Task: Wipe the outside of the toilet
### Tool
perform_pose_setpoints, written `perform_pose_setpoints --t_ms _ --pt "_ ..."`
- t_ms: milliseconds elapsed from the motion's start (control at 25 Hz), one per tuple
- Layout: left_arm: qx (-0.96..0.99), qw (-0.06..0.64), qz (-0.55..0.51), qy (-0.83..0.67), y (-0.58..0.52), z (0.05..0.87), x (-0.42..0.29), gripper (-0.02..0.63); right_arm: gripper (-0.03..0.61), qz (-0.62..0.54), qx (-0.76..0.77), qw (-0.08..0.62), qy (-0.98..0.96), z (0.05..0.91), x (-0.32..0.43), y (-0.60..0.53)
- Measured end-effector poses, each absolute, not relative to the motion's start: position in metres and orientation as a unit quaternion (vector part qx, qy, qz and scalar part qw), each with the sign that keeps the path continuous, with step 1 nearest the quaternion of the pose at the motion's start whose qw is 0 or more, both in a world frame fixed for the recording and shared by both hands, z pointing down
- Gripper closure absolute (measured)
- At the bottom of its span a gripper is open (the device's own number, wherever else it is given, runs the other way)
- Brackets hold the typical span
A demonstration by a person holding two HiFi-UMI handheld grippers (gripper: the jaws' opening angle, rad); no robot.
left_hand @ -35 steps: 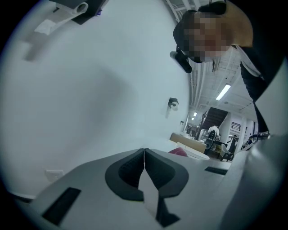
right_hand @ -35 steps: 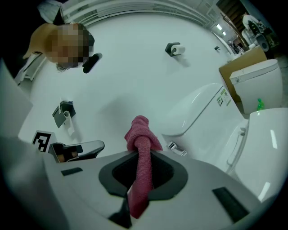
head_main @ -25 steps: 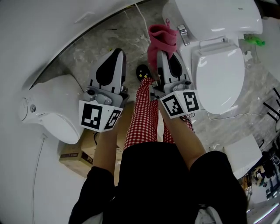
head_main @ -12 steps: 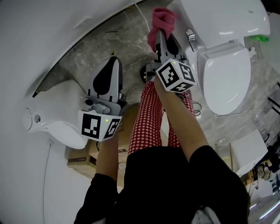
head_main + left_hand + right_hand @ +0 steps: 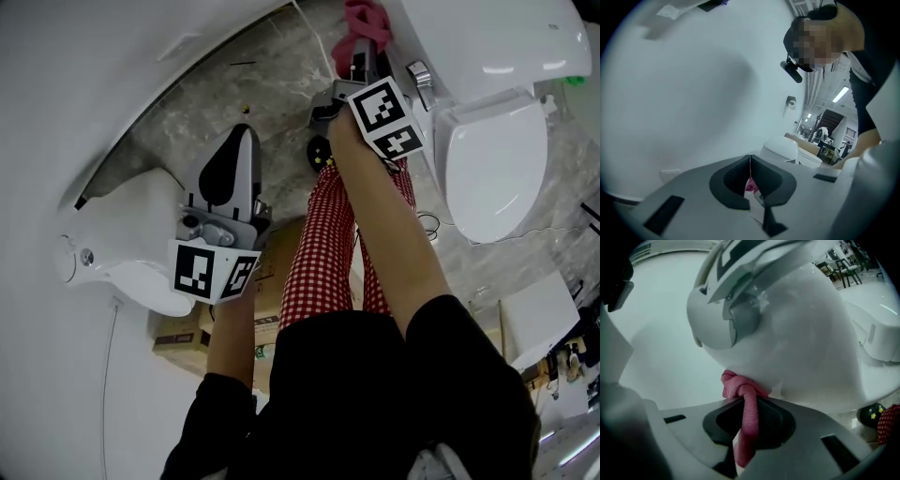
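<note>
The white toilet stands at the upper right of the head view, with its tank, shut seat lid and chrome flush lever. My right gripper is shut on a pink cloth and holds it against the tank's left side. In the right gripper view the bunched pink cloth sits between the jaws of the right gripper and touches the tank's curved wall below the lever. My left gripper hangs over the floor, shut and empty, its jaws meeting at the tip.
A second white toilet stands at the left by the curved white wall. A cardboard box lies beneath my left arm. A red checked trouser leg and black shoe are between the grippers. A white box sits at the right.
My right gripper has carried the pink cloth farther away from me, up alongside the tank. The left gripper has stayed about where it was.
</note>
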State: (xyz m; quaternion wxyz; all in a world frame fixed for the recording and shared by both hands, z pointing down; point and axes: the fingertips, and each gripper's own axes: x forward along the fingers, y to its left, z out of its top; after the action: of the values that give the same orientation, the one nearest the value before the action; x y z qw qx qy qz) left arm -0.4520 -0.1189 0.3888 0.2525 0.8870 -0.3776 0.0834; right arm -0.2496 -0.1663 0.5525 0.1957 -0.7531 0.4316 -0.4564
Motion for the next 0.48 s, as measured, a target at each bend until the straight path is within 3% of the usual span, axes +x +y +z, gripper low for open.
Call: perform_pose_setpoints --t_ms 480 --pt "0.892 0.251 0.080 -0.368 -0.119 0.385 -0.442 0.603 0.523 -0.456 -0.760 0.203 0.416 0.551 -0.241 -0.150"
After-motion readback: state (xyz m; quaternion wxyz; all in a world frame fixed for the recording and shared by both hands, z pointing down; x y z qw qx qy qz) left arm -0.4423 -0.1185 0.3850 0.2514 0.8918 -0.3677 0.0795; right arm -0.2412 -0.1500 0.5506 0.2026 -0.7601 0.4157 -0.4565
